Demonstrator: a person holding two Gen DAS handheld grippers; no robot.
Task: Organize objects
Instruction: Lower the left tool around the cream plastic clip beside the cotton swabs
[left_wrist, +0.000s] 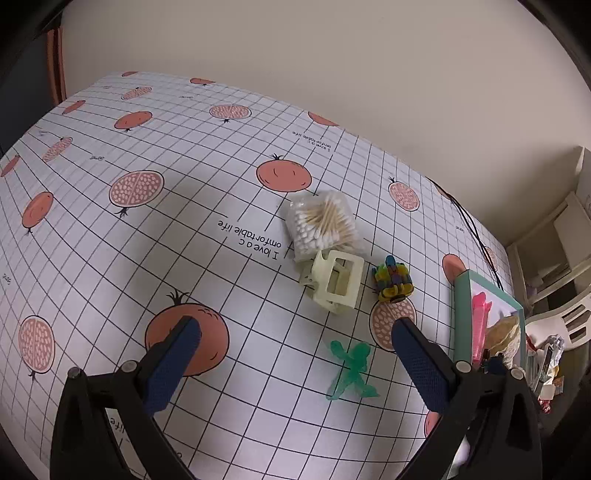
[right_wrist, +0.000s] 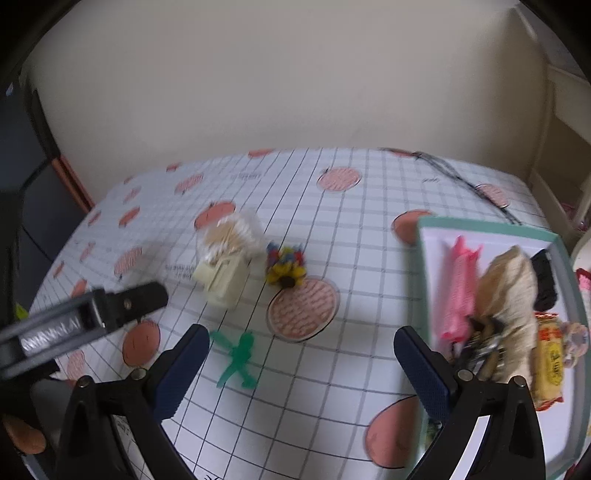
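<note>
On the gridded tablecloth lie a green plastic figure (left_wrist: 351, 369) (right_wrist: 238, 360), a cream hair claw clip (left_wrist: 336, 282) (right_wrist: 221, 278), a bag of cotton swabs (left_wrist: 323, 225) (right_wrist: 232, 234) and a multicoloured bundle of small clips (left_wrist: 393, 278) (right_wrist: 286, 266). My left gripper (left_wrist: 295, 332) hovers open, the green figure just ahead between its fingers. My right gripper (right_wrist: 301, 339) is open and empty, with the figure near its left finger. A teal-rimmed tray (left_wrist: 461, 314) (right_wrist: 424, 266) on the right holds a pink comb (right_wrist: 460, 291), a cream cloth item (right_wrist: 511, 295) and other small things.
The left gripper's body (right_wrist: 85, 321) reaches in from the left of the right wrist view. A black cable (right_wrist: 461, 177) runs along the table's far right. A wall stands behind the table; shelves and a white chair (left_wrist: 569, 314) sit to the right. Snack packets (right_wrist: 550, 362) lie in the tray.
</note>
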